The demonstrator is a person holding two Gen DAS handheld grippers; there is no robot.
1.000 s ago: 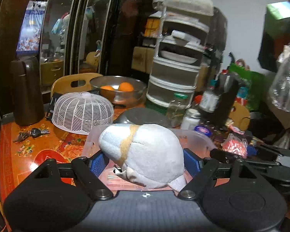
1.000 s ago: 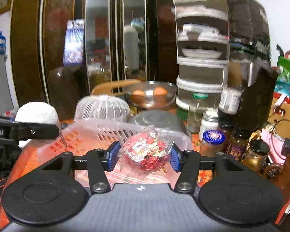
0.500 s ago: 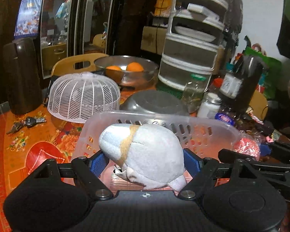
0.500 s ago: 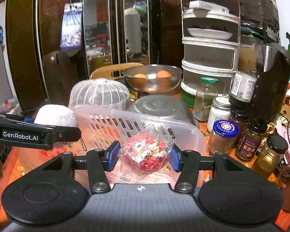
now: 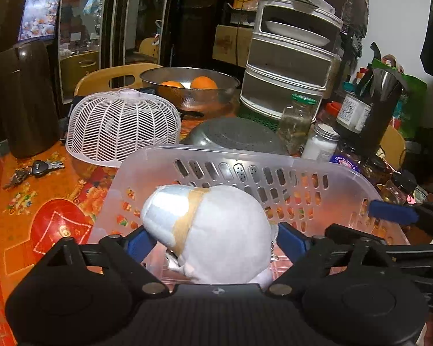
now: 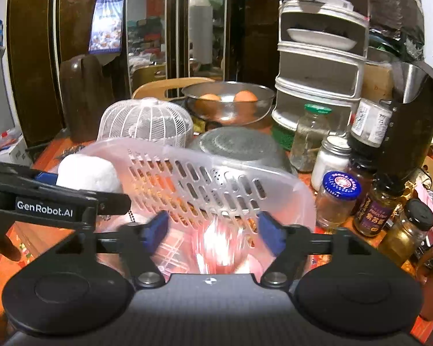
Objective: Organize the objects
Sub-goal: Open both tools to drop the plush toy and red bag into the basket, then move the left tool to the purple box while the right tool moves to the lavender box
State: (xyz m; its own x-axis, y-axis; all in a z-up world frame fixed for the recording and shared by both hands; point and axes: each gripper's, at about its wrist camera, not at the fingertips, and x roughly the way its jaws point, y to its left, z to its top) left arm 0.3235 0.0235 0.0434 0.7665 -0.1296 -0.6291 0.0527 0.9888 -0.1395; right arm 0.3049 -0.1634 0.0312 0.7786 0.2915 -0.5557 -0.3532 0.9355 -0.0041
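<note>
The left hand-held gripper [image 5: 213, 238] holds a soft white plush toy with a tan band [image 5: 207, 230] between its blue pads. The toy hangs just over the inside of the clear plastic basket with slotted walls [image 5: 274, 173], which sits right in front of the gripper on the orange flowered worktop [image 5: 29, 201].

The right hand-held gripper [image 6: 212, 229] has its fingers spread wide. Below and between them is a red and white blur [image 6: 222, 248], most likely the shiny wrapped packet falling into the basket. It is too blurry to be sure.

To do this step well, I think the left one should go a little lower inside the basket walls first, then open slowly so the toy drops softly. Keep it to the left of the right gripper, which sits just beside it, so they do not bump. Then lift straight up, away from the basket rim.
</note>
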